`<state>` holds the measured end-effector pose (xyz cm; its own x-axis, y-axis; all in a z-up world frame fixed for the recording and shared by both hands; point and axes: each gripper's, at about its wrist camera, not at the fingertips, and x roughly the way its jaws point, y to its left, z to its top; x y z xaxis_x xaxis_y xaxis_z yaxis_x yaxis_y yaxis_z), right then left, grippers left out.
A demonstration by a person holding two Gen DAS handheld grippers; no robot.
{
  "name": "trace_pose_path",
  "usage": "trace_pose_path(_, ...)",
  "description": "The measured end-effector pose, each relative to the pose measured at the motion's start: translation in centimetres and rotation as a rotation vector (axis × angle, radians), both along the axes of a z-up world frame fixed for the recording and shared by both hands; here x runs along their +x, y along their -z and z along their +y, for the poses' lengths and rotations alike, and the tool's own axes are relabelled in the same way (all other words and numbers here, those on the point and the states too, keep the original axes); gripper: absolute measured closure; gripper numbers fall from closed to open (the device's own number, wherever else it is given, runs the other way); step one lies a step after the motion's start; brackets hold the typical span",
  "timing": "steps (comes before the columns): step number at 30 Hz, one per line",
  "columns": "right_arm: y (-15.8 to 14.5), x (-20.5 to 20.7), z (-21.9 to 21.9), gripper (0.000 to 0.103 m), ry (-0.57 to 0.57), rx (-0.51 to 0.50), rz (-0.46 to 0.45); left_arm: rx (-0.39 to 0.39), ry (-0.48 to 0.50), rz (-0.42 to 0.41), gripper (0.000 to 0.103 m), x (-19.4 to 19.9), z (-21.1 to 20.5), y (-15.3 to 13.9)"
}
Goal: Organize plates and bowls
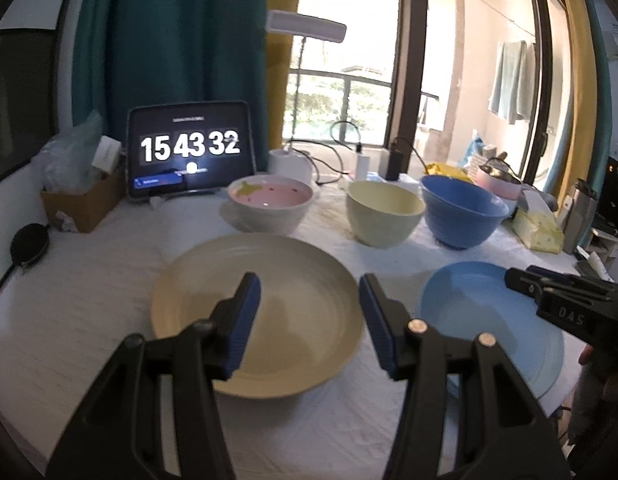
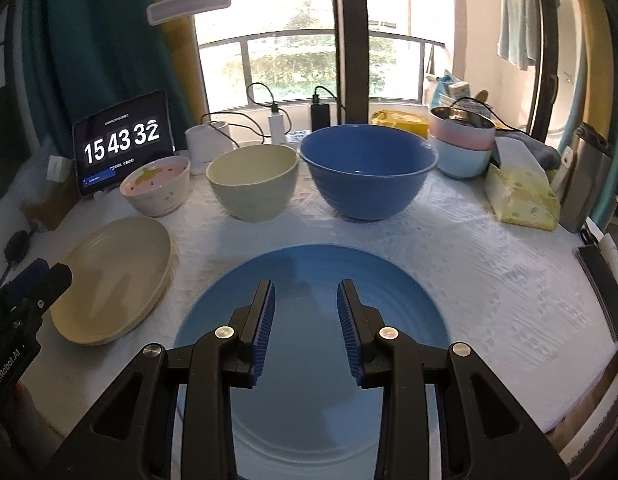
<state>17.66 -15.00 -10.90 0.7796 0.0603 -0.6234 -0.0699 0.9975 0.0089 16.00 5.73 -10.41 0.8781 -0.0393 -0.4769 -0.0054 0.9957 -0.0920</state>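
Note:
A cream plate (image 1: 293, 280) lies on the white cloth, with my open, empty left gripper (image 1: 309, 292) hovering over it. A blue plate (image 2: 309, 276) lies to its right, with my open, empty right gripper (image 2: 306, 300) above it. The blue plate (image 1: 469, 312) and the right gripper's side (image 1: 565, 300) show in the left wrist view; the cream plate (image 2: 113, 272) shows in the right wrist view. Behind stand a pink strawberry bowl (image 1: 269, 202), a cream bowl (image 1: 383, 214) and a large blue bowl (image 1: 463, 212), also seen in the right wrist view as pink (image 2: 157, 186), cream (image 2: 253, 180) and blue (image 2: 367, 170).
A tablet clock (image 1: 191, 150) stands at the back left beside a cardboard box (image 1: 83, 200). Stacked pink and light-blue bowls (image 2: 463, 146), a tissue pack (image 2: 523, 194) and a steel flask (image 2: 585, 176) sit at the right. Chargers and cables (image 2: 277, 120) line the back edge.

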Motion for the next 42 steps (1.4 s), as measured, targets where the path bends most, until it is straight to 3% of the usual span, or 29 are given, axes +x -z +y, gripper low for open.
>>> trace_pose_path(26,1.4,4.4,9.6,0.069,-0.150,-0.013,0.068,-0.008,-0.176,0.052,0.050,1.7,9.2,1.0)
trace_pose_path(42,3.2,7.5,13.1,0.069,-0.197,-0.003,0.152,-0.100,-0.184,0.227,0.050,5.4,12.2,3.9)
